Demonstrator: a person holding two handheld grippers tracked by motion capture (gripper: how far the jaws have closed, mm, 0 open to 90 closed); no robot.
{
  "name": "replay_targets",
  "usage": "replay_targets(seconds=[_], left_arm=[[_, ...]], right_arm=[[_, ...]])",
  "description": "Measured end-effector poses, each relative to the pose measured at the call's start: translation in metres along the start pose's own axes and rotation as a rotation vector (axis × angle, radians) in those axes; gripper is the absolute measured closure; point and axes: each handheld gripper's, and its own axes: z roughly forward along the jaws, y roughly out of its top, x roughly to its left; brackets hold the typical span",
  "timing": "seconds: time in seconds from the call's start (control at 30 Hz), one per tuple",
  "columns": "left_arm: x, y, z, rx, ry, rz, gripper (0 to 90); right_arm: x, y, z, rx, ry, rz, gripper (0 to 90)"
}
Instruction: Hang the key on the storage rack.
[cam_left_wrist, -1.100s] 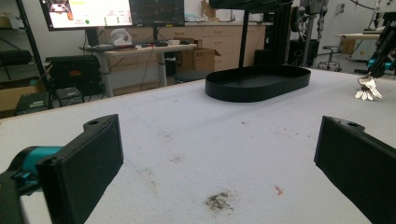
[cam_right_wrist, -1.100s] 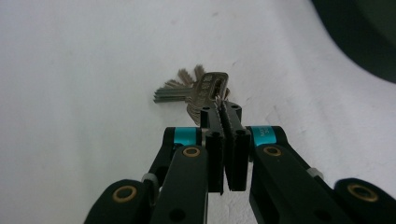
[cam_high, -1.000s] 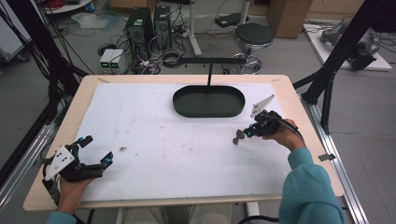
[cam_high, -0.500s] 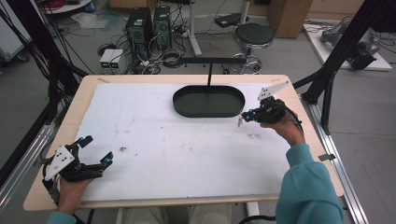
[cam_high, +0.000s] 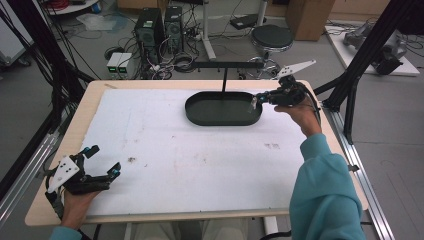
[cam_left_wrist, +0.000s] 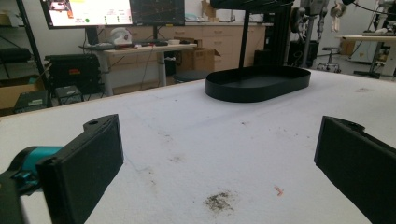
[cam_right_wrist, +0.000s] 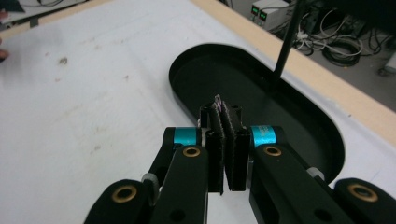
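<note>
A: The right gripper (cam_high: 255, 101) has its jaws pressed together on a small thin object (cam_right_wrist: 218, 100), of which just a purplish sliver pokes out above the pads; what it is cannot be told. In the high view the gripper hangs at about two o'clock on the table, its tip over the right end of the black oval tray (cam_high: 200, 116).

B: What could go wrong from here?

A: The object is tiny and only pinched at its edge, so it might slip out or twist in the grip. If the jaws open too high or off to one side, it may bounce off the tray's low rim onto the white mat. The thin black post (cam_high: 224, 81) rising from the tray's far edge stands near, and a careless swing could knock it.

B: And the other hand?

A: The left gripper (cam_high: 104, 160) rests at eight o'clock near the table's front edge, jaws spread wide with nothing between them, well apart from the tray.

B: Describe the surface and the room.

A: A white mat (cam_high: 175, 150), scuffed with small dark specks and stains, covers a pale wooden table (cam_high: 80, 120). Beyond the far edge, at twelve o'clock, computer towers (cam_high: 160, 25), tangled cables and a round black stool (cam_high: 271, 36) sit on a grey floor. Black frame struts flank both sides.
</note>
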Motion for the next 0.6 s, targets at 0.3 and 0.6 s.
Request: replay_targets(seconds=[0.3, 0.6], left_arm=[[0.000, 0.000, 0.000, 0.002, -0.001, -0.001, 1.7], [0.001, 0.000, 0.000, 0.004, 0.001, -0.004, 1.7]], right_arm=[[-0.026, 0.026, -0.006, -0.040, -0.051, 0.037, 88.8], [-0.038, 0.039, -0.006, -0.038, -0.074, 0.056, 88.8]])
